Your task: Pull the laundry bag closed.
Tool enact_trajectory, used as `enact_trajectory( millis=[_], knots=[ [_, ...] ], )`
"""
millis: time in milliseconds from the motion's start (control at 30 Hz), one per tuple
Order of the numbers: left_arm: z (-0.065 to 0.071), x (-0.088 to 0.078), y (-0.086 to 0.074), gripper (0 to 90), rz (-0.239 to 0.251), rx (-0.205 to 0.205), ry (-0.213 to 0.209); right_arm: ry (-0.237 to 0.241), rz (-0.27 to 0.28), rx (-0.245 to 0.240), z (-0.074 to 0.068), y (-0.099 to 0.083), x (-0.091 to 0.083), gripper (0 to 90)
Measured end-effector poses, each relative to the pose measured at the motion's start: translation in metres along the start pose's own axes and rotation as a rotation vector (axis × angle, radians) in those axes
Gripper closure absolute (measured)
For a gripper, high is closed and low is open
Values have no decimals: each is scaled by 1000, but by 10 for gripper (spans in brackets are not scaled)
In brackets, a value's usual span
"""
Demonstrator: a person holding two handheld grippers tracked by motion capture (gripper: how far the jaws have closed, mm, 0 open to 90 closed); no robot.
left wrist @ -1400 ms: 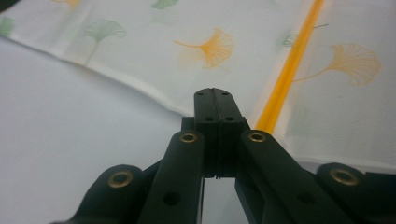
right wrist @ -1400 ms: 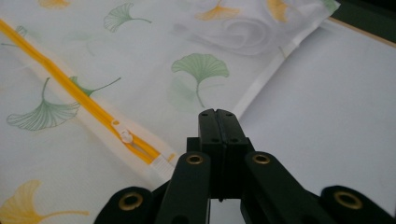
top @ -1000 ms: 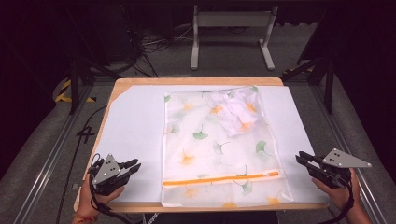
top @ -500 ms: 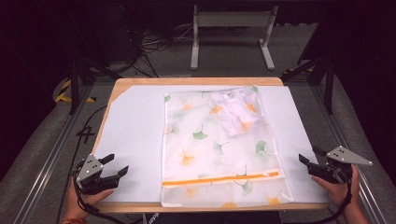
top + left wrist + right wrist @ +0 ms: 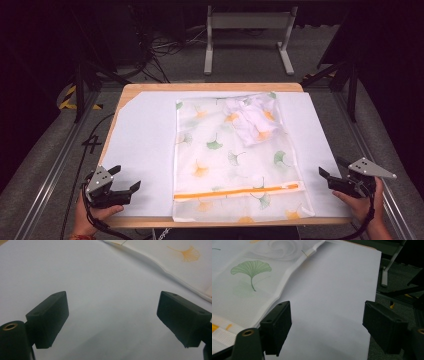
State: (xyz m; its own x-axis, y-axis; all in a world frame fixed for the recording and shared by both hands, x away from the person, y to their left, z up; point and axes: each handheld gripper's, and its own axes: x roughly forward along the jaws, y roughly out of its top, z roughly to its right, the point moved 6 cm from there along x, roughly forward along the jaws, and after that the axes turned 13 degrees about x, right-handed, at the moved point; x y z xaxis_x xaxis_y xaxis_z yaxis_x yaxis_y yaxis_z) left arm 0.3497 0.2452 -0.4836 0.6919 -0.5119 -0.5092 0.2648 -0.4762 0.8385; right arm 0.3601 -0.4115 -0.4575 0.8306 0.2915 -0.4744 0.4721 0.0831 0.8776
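Two grippers flank a mesh bag (image 5: pixel 235 160) (ginkgo print, orange zip) on white paper (image 5: pixel 145 150); left gripper (image 5: pixel 129 187) and right gripper (image 5: pixel 327 173) both gape, empty.

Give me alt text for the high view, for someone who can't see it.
A sheer leaf-print bag with an orange zipper lies flat on a white sheet covering a wooden table, white cloth bunched inside its far end. The left gripper and right gripper, both open, flank it at the near corners.
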Motion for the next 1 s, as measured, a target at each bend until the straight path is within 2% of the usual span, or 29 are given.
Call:
enact_trajectory(
  millis=[167, 367, 667, 767, 1000],
  knots=[
    [0, 1, 1, 114, 2, 11, -3, -7, -21, -20, -5, -2, 4, 209],
    [2, 3, 2, 115, -14, 26, -4, 3, -34, -16, -7, -5, 5, 198],
    [3, 6, 2, 116, -19, 19, -7, 5, -43, -24, -9, -6, 6, 192],
    [4, 7, 2, 116, -30, 32, -10, 3, -45, -25, -9, -7, 6, 190],
    [7, 8, 4, 116, -30, 29, -20, 10, -45, -26, -11, -8, 5, 186]
  ],
)
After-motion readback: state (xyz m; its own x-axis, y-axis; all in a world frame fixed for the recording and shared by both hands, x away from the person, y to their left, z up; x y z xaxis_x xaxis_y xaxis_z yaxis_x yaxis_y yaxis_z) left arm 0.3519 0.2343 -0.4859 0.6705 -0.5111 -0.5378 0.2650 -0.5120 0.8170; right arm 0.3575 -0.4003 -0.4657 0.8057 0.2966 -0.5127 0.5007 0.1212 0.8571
